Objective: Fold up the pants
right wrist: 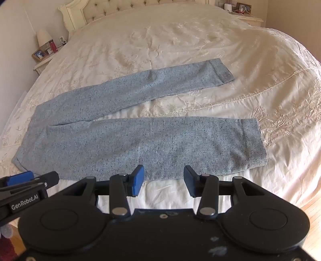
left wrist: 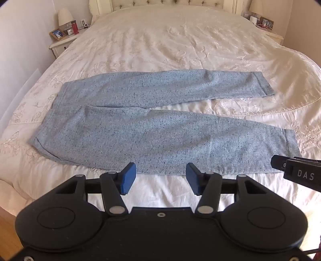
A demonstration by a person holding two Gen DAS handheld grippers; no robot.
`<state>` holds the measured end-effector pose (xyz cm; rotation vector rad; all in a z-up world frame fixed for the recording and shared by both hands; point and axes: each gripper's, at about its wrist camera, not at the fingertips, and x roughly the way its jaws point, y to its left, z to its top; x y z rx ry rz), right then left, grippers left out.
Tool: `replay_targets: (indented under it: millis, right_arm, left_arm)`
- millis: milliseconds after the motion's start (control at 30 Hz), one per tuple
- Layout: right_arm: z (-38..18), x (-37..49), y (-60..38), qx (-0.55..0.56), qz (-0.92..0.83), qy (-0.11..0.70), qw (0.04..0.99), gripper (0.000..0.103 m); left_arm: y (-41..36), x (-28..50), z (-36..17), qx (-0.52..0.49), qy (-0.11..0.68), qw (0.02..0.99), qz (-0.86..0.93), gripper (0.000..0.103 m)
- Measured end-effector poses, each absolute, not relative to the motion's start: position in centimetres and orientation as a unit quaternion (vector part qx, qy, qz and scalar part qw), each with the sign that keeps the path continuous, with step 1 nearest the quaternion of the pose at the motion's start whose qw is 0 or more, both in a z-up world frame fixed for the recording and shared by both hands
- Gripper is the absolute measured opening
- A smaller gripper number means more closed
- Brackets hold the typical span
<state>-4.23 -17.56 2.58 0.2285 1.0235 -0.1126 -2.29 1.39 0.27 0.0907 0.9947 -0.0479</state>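
Light blue speckled pants lie flat on the bed, waistband to the left, both legs spread apart and pointing right. They show the same way in the right wrist view. My left gripper is open and empty, just short of the near leg's front edge. My right gripper is open and empty, at the near leg's front edge further right. The right gripper's tip shows in the left wrist view by the near leg's cuff. The left gripper shows at the left in the right wrist view.
The bed has a cream embroidered bedspread and a tufted headboard. A nightstand with a lamp, a photo frame and a red bottle stands at the far left. Another nightstand stands far right. Wooden floor shows beside the bed.
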Motion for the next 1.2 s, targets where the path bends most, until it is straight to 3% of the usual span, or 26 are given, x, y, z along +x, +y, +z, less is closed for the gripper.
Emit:
replay_targets:
  millis: [1200]
  right_arm:
    - [2.2, -4.2, -16.1, 0.080, -0.023, 0.489, 0.868, 0.047]
  left_arm:
    - [2.3, -2.8, -0.5, 0.032, 0.492, 0.870, 0.000, 0.060]
